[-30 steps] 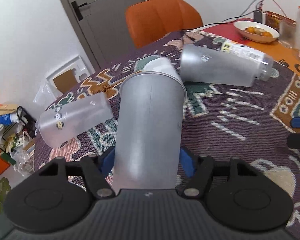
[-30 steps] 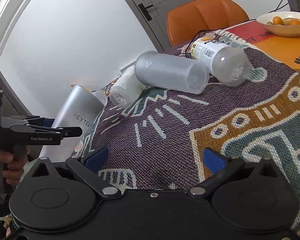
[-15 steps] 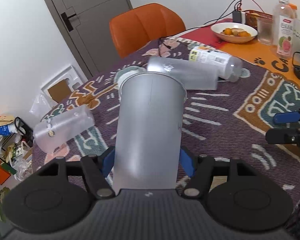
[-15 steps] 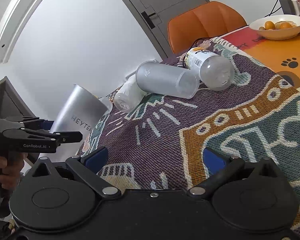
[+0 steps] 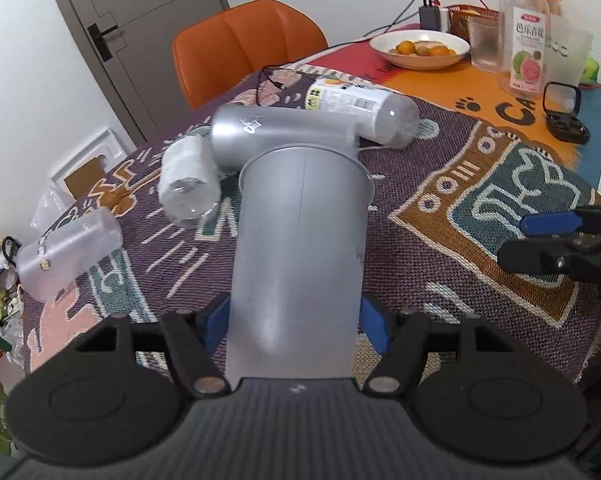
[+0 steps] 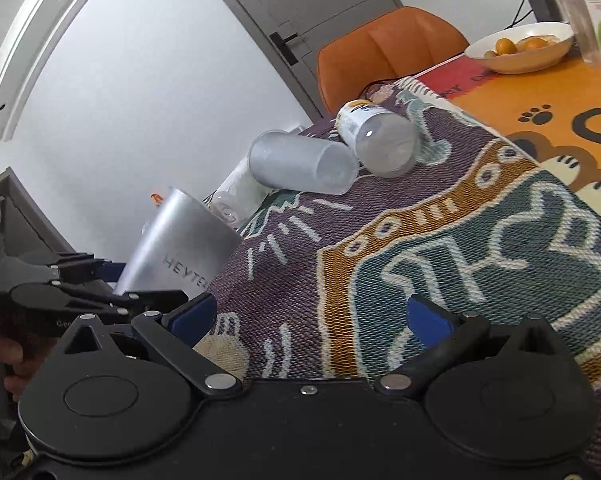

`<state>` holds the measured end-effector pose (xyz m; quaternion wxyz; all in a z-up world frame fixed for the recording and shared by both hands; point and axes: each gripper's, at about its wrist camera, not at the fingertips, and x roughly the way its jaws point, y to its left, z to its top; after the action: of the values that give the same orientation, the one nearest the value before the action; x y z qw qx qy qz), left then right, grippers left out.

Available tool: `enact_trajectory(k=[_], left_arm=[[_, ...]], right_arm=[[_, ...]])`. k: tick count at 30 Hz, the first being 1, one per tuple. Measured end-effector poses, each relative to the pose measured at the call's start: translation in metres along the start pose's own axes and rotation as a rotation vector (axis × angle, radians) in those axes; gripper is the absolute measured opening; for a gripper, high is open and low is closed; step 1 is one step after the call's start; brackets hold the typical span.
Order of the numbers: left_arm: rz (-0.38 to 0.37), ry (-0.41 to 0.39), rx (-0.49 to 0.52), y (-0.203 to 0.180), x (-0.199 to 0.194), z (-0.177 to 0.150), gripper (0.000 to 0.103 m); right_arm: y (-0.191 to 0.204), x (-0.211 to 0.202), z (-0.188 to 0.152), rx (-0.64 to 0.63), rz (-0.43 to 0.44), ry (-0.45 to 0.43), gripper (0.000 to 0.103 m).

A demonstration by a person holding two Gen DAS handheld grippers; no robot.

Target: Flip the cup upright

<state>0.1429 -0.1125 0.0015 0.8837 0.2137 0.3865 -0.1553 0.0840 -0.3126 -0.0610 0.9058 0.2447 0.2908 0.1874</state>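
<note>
We find open patterned cloth (image 6: 480, 240) ahead of the right gripper (image 6: 308, 314), from 12 to 3 o'clock. At 11 o'clock a frosted cup (image 6: 300, 162), labelled bottle (image 6: 376, 138) and clear cup (image 6: 236, 196) lie crowded together; the silver cup (image 6: 182, 250) blocks 10 o'clock.

Counter (image 5: 480, 92) covered by patterned woven cloth (image 5: 440, 216). Lying on their sides on cloth: frosted cup (image 5: 260, 136), labelled bottle (image 5: 360, 108) touching it, clear plastic bottle (image 5: 188, 184), another clear cup (image 5: 68, 256) at the edge. Standing on orange section: bowl of fruit (image 5: 420, 46), guava juice bottle (image 5: 524, 28), glass (image 5: 482, 44), open earbud case (image 5: 566, 116).
</note>
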Motion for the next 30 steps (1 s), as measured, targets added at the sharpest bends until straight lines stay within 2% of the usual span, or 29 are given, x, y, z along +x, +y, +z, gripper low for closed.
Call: enact_trajectory(k=[4,7,11,20,30], left_arm=[[-0.029,0.045,-0.006,-0.005,0.013,0.000,0.068],[-0.015,0.046,-0.007,-0.006,0.014,-0.001,0.071],[-0.042,0.030,-0.038,0.000,0.006,-0.001,0.076],[-0.019,-0.100,-0.130,0.023,-0.031,-0.003,0.085],[0.006,-0.198,-0.305,0.057,-0.038,-0.033,0.094]], right_arm=[[-0.004,0.000,0.000,0.010,0.005,-0.001,0.103],[-0.005,0.002,-0.001,0.013,0.008,0.006,0.103],[0.000,0.002,0.000,0.008,0.008,0.007,0.103],[0.021,0.008,0.008,-0.011,0.034,0.005,0.103],[0.038,0.029,0.014,0.046,0.039,0.042,0.103]])
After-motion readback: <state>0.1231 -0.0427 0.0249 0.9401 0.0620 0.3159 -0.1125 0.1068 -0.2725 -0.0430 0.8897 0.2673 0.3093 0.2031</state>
